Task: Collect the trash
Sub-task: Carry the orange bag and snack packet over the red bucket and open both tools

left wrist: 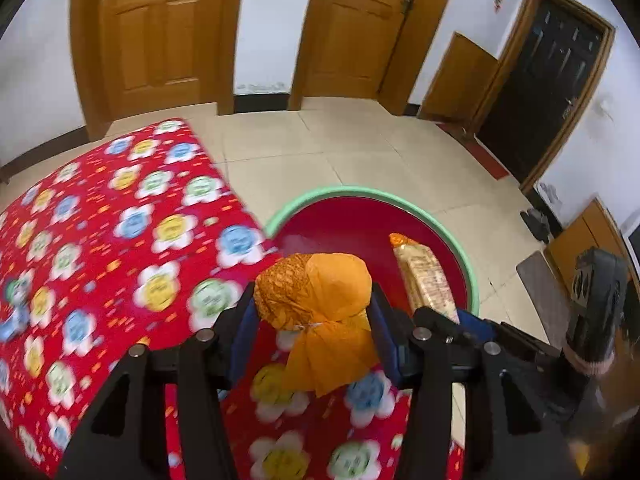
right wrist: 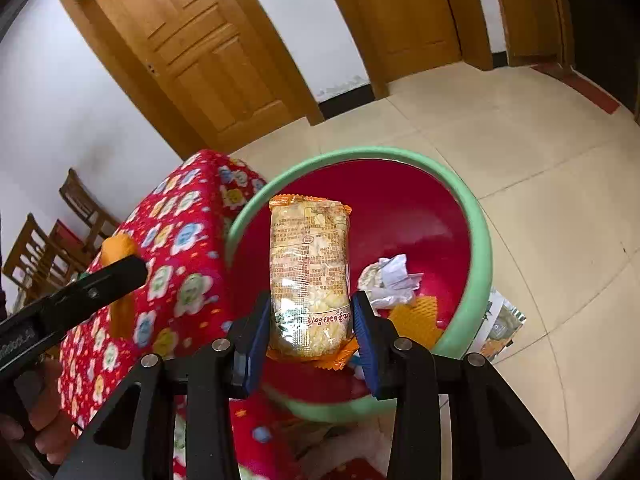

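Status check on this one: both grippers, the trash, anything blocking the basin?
Left gripper shut on orange wrapper, at table edge. Right gripper shut on snack packet, over basin. Crumpled paper already inside. Nothing blocking.

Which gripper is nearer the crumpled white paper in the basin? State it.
Right. The right gripper, shut on the snack packet, hangs over the basin beside the crumpled white paper. The left gripper, gripping the orange wrapper, is over the table edge.
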Tool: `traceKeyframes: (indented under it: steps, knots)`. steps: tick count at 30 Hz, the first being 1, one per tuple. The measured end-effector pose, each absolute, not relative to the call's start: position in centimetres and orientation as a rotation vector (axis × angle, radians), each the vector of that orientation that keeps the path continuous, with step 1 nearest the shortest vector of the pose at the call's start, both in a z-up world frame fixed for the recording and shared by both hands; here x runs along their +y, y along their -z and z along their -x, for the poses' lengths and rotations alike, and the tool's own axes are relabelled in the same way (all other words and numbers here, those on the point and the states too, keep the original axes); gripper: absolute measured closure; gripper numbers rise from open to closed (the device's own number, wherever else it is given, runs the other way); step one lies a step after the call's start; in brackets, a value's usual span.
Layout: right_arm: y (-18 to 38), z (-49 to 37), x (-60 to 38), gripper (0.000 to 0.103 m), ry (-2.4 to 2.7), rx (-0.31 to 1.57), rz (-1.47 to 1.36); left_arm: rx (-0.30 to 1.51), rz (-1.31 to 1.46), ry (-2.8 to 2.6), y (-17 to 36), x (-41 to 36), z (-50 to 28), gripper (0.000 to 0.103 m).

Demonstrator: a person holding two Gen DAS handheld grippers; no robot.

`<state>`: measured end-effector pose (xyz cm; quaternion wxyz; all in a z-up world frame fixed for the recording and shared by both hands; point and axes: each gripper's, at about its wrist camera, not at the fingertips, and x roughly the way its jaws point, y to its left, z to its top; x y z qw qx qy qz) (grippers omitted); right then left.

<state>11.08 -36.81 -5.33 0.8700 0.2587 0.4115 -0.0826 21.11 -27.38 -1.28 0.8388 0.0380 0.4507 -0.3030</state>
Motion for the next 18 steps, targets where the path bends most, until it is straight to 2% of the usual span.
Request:
traceKeyframes:
  steps: [8,11,15,18]
  knots:
    - [7.2,-11.2,-39.0,0.060,0.157,0.874,-0.645,1.002,-0.105,0.616,3.7,-30.3,-22.0,0.040]
    - [7.0,-10.8,-39.2,0.060,0.157,0.861,-0.637,0.992,-0.123,0.614,3.8,-30.6,-21.8,0.040]
    - [6.9,-10.5,-39.0,0.052,0.146,0.857,-0.647,0.979,-0.115,0.618,3.6,-30.5,-21.6,0.039]
    - [6.7,-10.3,-38.9,0.052,0.147,0.853,-0.650,0.976,-0.100,0.612,3.4,-30.2,-21.6,0.039]
